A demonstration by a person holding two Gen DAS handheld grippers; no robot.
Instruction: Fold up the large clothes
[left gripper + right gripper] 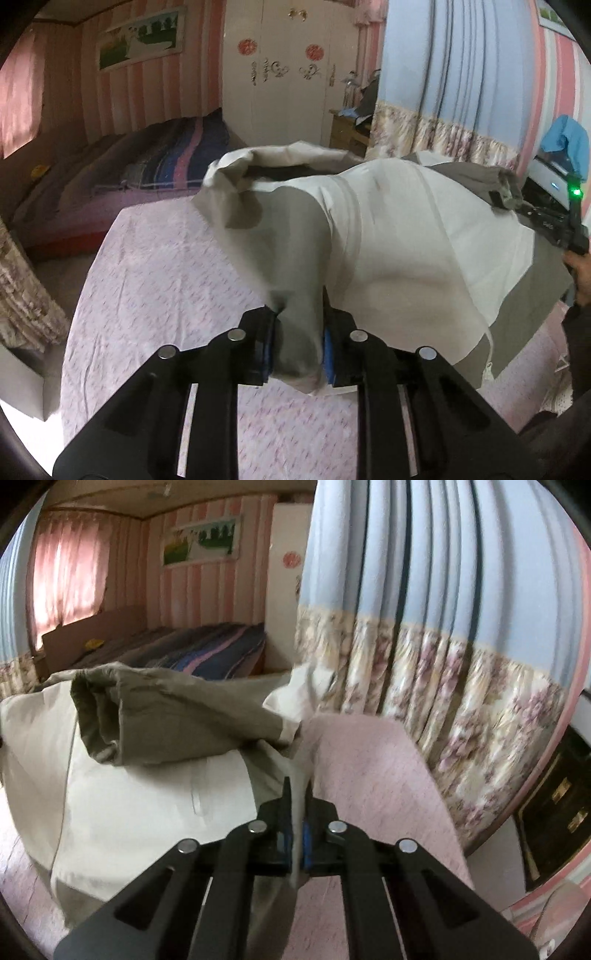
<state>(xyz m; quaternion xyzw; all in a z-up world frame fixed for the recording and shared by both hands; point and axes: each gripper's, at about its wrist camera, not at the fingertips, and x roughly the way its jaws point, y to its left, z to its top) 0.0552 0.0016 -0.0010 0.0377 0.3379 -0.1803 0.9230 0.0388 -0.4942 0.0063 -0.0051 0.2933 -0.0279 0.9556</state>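
Garment (406,236) slung crosswise, each end pinched, above bedsheet (166,295)

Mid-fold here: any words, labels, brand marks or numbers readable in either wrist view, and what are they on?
None can be read.
Red round emblems on the white wardrobe: decorative signs, too blurred to read.
Black device by the green light: small pale marks, too small to read.
Wall picture: no lettering visible.
Garment held by the left gripper and right gripper: no tag or print showing.
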